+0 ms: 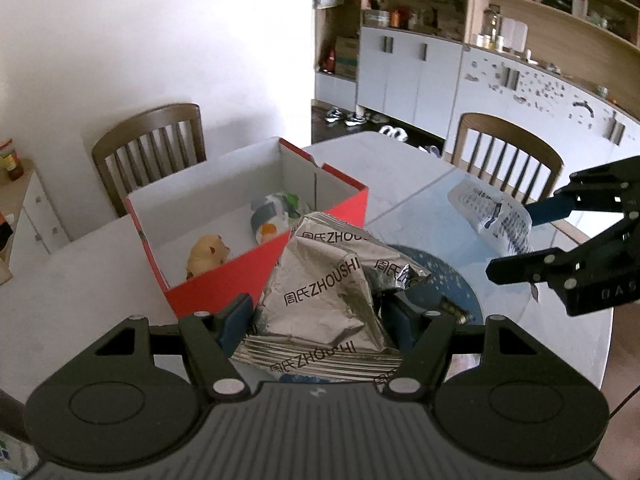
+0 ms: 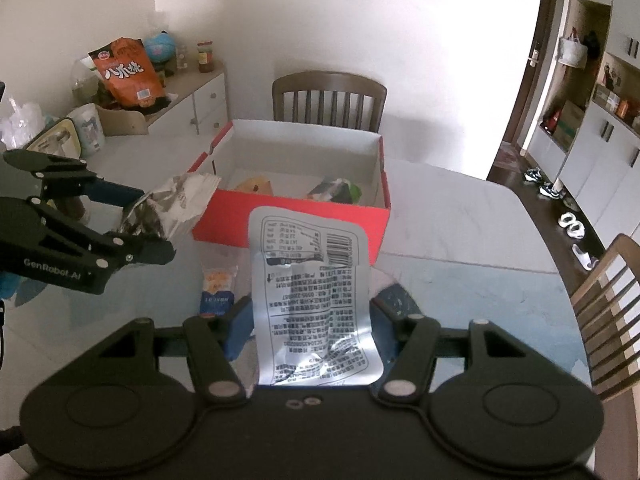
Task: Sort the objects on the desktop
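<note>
Left claw: clamped on a crumpled silver foil packet, blue pads pressing in from both sides, tilted downward and aimed at the near corner of the red box. Packet lifted clear of the surface, rising out of the jaws and overlapping the box's front wall in the left wrist view. Seen from the right wrist camera, the same left claw reaches in from the left edge, level with the box's left end, foil packet bunched between its fingers.

Right claw: closed on a flat white pouch printed with dense text and a barcode, pads gripping its lower sides, pointed downward toward the front wall of the red box. Pouch held upright off the surface, its top edge overlapping the box front. From the left wrist camera, the right claw enters from the right, pouch hanging crosswise between its fingers.

Inside the box: a tan hamster toy near the front wall and a grey, white and green toy further back. Below the right claw, on the glass, a small orange and blue snack packet. Beneath the left claw, a dark blue speckled plate. Beyond the surface, wooden chairs.
</note>
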Available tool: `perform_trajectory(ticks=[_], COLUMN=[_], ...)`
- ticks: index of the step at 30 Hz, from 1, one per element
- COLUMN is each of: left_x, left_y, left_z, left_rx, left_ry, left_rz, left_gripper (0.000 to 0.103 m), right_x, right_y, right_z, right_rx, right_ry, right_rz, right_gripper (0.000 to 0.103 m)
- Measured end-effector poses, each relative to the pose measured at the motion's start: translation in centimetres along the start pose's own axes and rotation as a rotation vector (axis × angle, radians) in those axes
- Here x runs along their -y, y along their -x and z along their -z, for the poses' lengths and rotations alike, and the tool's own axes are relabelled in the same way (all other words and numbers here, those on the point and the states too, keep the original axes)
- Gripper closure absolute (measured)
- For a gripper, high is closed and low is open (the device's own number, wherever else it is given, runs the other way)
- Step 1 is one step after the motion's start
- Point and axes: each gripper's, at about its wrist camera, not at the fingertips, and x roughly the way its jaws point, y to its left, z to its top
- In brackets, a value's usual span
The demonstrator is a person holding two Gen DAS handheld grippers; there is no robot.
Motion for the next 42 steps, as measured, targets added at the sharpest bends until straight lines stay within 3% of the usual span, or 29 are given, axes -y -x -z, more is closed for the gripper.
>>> perform_trajectory(ticks=[19, 42], left_x=[-1.4, -4.8], left_y=[-4.2, -9.2], left_z=[-5.9, -10.3], left_rx=[-0.011, -0.043], left_ry=[0.052, 0.125], left_rz=[-0.177, -0.257], left_gripper=[0.033, 0.033], right_x=[1.9, 4.2], right_y=[-3.9, -9.7], right_z=[-5.6, -12.0], right_rx=[0.019, 0.055], right_ry=[0.101, 0.197], right_rz=[-0.014, -0.066], right_gripper=[0.042, 0.042])
